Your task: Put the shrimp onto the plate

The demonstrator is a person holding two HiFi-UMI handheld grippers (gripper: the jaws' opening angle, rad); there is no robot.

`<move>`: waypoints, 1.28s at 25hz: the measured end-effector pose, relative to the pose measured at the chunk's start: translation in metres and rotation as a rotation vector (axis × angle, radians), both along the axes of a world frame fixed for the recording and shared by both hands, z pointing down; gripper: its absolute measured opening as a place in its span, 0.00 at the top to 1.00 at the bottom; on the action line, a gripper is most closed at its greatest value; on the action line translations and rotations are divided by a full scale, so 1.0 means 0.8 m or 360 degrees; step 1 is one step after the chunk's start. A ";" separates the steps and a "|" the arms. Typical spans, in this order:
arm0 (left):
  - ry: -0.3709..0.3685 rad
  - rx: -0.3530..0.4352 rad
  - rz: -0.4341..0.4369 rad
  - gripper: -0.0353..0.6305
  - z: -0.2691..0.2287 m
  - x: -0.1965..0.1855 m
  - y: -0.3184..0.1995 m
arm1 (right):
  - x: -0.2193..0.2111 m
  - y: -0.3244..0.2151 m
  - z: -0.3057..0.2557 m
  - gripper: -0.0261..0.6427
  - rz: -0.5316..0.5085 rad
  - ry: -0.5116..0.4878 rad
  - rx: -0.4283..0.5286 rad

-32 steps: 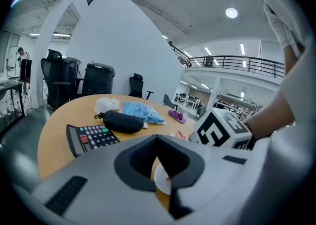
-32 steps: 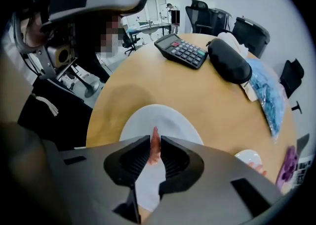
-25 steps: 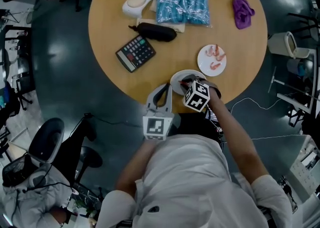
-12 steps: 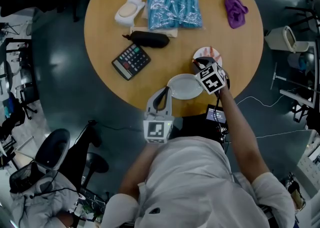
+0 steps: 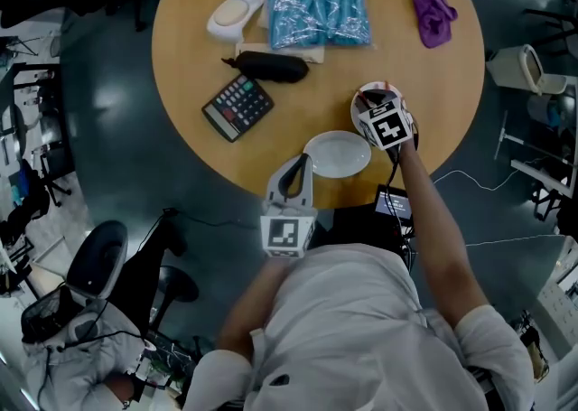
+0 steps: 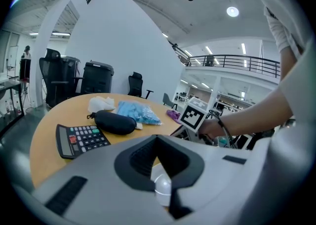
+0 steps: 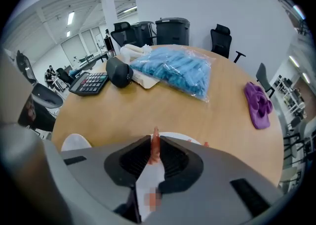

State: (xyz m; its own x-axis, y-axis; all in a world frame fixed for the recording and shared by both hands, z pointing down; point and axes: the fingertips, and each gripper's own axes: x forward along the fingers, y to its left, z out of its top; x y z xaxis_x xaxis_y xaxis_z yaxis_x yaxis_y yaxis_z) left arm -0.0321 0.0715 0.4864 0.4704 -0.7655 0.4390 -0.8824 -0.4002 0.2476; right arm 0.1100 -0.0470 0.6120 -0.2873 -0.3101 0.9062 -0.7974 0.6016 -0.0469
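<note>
My right gripper [image 5: 379, 104] hangs steeply down over the small white plate [image 5: 357, 109] at the table's right, shut on an orange shrimp [image 7: 155, 145] whose tail pokes up between its jaws. In the right gripper view the small plate [image 7: 173, 136] lies under the jaws, with the tip of another shrimp [image 7: 205, 144] showing on it. A larger white plate [image 5: 336, 154] lies bare just left of it, near the table's front edge. My left gripper [image 5: 302, 161] rests at that plate's near left rim, its jaws together and nothing in them.
Further back on the round wooden table lie a calculator [image 5: 237, 107], a black case [image 5: 267, 67], a bag of blue packets [image 5: 312, 12], a white object [image 5: 233, 12] and a purple cloth [image 5: 434, 14]. The table edge runs right in front of the person.
My right gripper has swung from over the larger plate to the right, to the small plate, rolling as it went, with the shrimp still in it. The left gripper has stayed put.
</note>
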 end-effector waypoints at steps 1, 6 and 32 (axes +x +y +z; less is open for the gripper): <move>0.0000 0.0000 0.0000 0.94 0.000 0.001 -0.001 | 0.001 -0.001 0.002 0.86 -0.0001 -0.0004 -0.0001; -0.0001 -0.0005 0.0014 0.94 0.001 0.005 -0.003 | 0.001 0.000 0.006 0.86 -0.0007 -0.0017 -0.0022; -0.0027 0.0229 0.0164 0.94 -0.076 0.039 -0.013 | 0.052 0.018 -0.184 0.91 0.0280 -0.0420 0.0770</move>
